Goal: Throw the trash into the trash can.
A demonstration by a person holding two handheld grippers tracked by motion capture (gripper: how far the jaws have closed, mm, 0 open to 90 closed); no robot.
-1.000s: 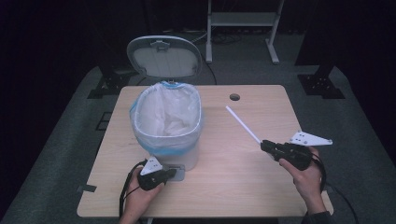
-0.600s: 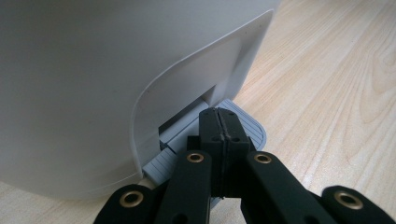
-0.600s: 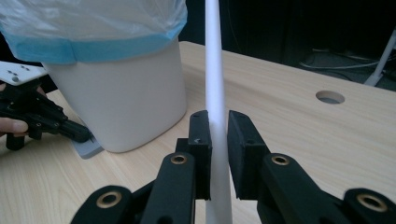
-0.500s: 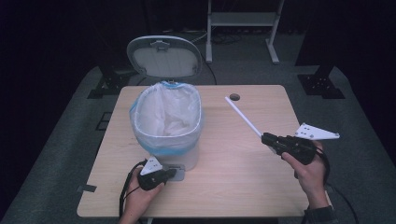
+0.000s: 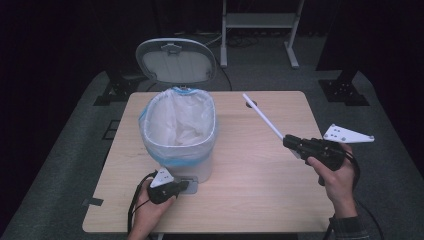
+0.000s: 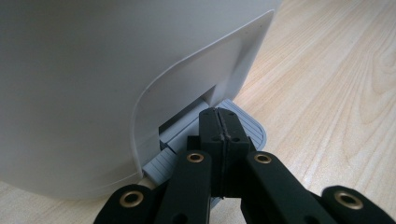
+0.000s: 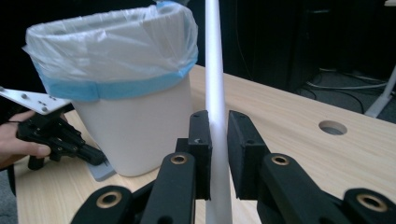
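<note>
We grip a thin white stick (image 5: 262, 118) near one end in the right gripper (image 7: 218, 140); it looks light, stiff, probably slippery. Our left gripper (image 6: 219, 128), jaws pressed together, holds down the bin's pedal (image 6: 243, 122).

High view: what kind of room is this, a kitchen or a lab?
Probably a lab or recording studio: black curtains, a bare wooden table holding just a pedal bin, and equipment stands behind.

Smooth, matt white plastic bin (image 5: 181, 165) with thin crinkled plastic liner (image 5: 177, 122); light wood-grain table (image 5: 260, 185); smooth white rod (image 5: 262, 117).
</note>
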